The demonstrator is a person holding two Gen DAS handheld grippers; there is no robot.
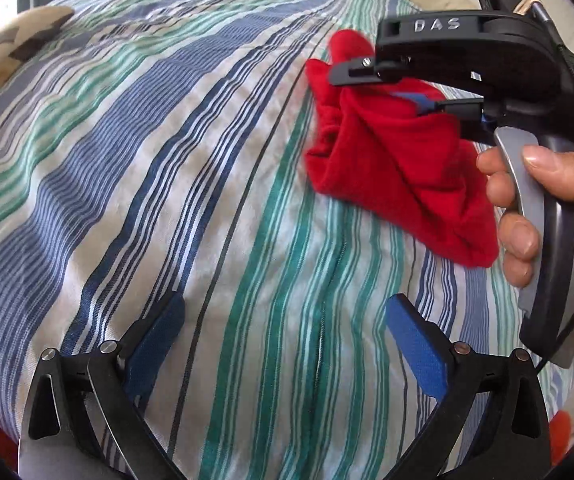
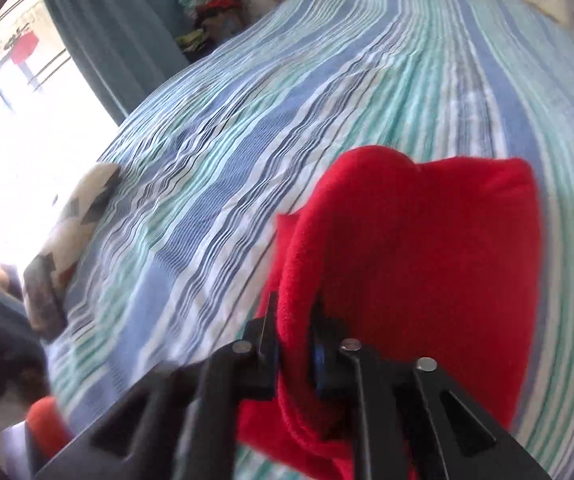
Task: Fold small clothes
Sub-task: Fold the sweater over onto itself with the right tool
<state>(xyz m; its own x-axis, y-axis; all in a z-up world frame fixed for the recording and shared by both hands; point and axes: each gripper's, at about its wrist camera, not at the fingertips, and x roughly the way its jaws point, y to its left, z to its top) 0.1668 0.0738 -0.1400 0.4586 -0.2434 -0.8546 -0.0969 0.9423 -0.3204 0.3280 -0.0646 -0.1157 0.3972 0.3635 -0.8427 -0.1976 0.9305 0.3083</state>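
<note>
A small red garment (image 1: pixel 391 160) hangs bunched from my right gripper (image 1: pixel 383 80) at the upper right of the left wrist view, just above the striped bedsheet (image 1: pixel 207 160). In the right wrist view the right gripper (image 2: pixel 293 328) is shut on a fold of the red garment (image 2: pixel 407 260), which fills the lower right. My left gripper (image 1: pixel 283 320) is open and empty over the sheet, below and left of the garment, apart from it.
A patterned cushion (image 1: pixel 7 52) lies at the bed's far left; it also shows in the right wrist view (image 2: pixel 75 236). A pile of clothes (image 2: pixel 215 12) sits beyond the bed by a curtain. A bright window is at left.
</note>
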